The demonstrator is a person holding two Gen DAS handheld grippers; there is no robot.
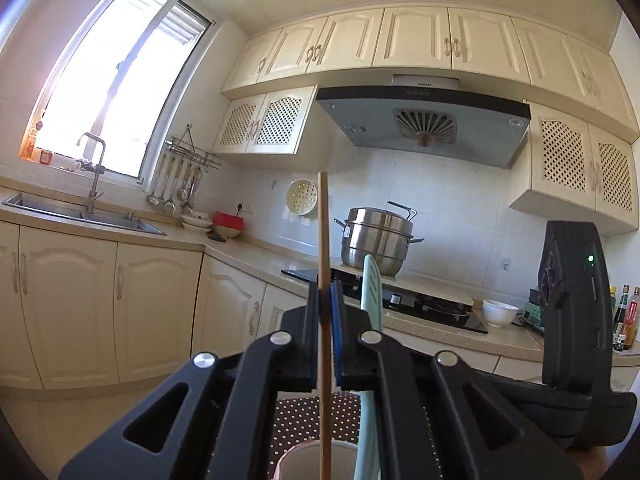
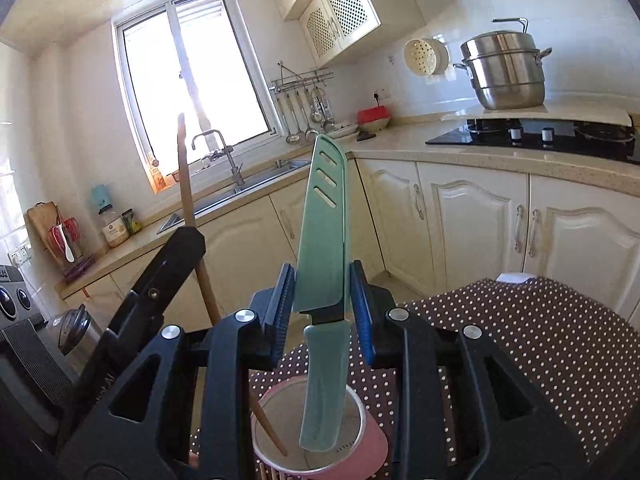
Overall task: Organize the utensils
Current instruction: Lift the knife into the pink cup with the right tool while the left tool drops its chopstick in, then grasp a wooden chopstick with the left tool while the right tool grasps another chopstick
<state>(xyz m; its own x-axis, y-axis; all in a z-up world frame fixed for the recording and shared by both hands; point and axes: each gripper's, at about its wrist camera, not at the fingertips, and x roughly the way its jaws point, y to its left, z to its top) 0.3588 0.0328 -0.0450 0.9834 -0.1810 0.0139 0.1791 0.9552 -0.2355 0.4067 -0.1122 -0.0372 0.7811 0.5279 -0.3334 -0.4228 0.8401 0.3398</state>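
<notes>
Two utensils hang over the pink cup (image 2: 320, 432): the left gripper (image 1: 326, 304), jaws nearly closed, pinches a wooden chopstick (image 1: 323, 240); the right gripper (image 2: 322, 296), jaws part-open, clamps a green knife (image 2: 322, 240) (handle down). Dropped off-centre, either could tip the light cup on the table (image 2: 540, 340).

Knife (image 2: 320, 240) was mint green with a black strip between sheathed blade and handle; chopstick (image 1: 324, 280) was plain light wood. Cup (image 2: 320, 432) was pink outside and white inside, on a dark brown tablecloth (image 2: 540, 340) with white polka dots. Both grippers were black with blue pads (image 2: 362, 312); cabinets (image 2: 460, 216) were cream.
</notes>
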